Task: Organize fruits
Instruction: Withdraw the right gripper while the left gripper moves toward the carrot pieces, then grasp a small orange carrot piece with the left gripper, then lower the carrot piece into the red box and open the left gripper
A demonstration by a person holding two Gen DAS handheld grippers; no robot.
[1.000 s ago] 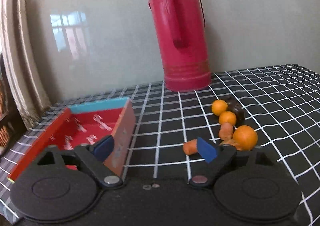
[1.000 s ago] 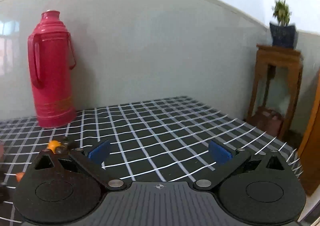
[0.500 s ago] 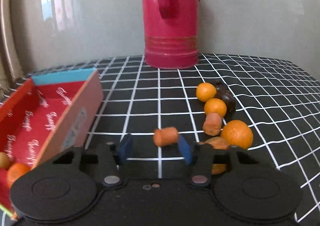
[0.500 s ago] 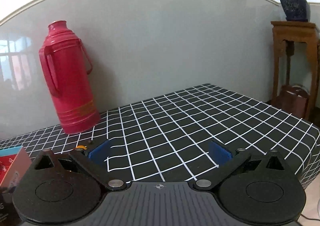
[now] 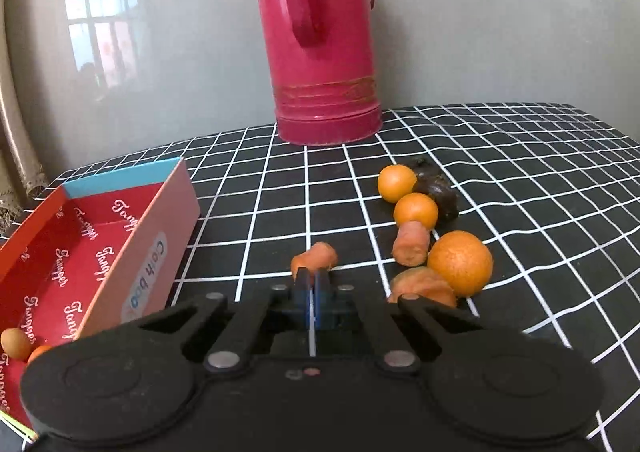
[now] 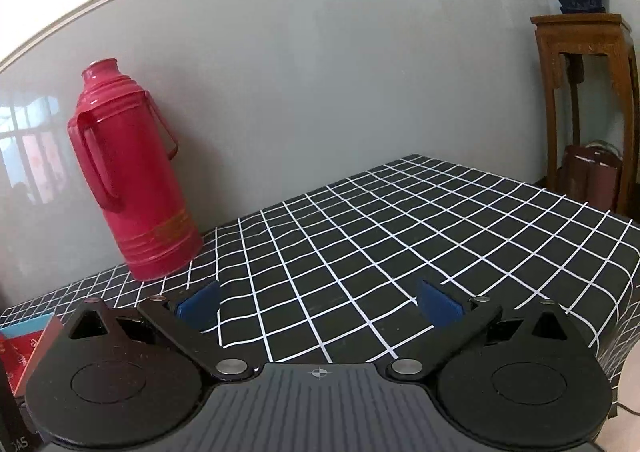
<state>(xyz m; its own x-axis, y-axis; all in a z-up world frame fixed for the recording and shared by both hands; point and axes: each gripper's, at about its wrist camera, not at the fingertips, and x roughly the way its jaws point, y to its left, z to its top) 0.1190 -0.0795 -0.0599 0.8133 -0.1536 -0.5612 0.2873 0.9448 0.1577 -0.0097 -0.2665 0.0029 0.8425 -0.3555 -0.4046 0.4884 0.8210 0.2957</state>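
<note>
In the left wrist view my left gripper (image 5: 311, 281) is shut, its blue pads together, with a small carrot piece (image 5: 315, 257) lying just beyond the tips; no grip on it shows. To the right lie two small oranges (image 5: 397, 183) (image 5: 415, 211), a larger orange (image 5: 460, 263), two more carrot pieces (image 5: 411, 249) (image 5: 424, 284) and a dark fruit (image 5: 438, 192). A red open box (image 5: 120, 236) at the left holds small fruits (image 5: 16, 343) in its near corner. My right gripper (image 6: 319, 302) is open and empty above the checked cloth.
A tall red thermos (image 5: 320, 36) stands at the back by the wall; it also shows in the right wrist view (image 6: 132, 176). The black checked tablecloth (image 6: 400, 236) drops off at the right edge. A wooden stand (image 6: 584, 104) with a potted plant is beyond the table.
My left gripper has closed from open to shut, with the carrot piece now just past its tips instead of between the pads. The right gripper's view has swung slightly; it stays open.
</note>
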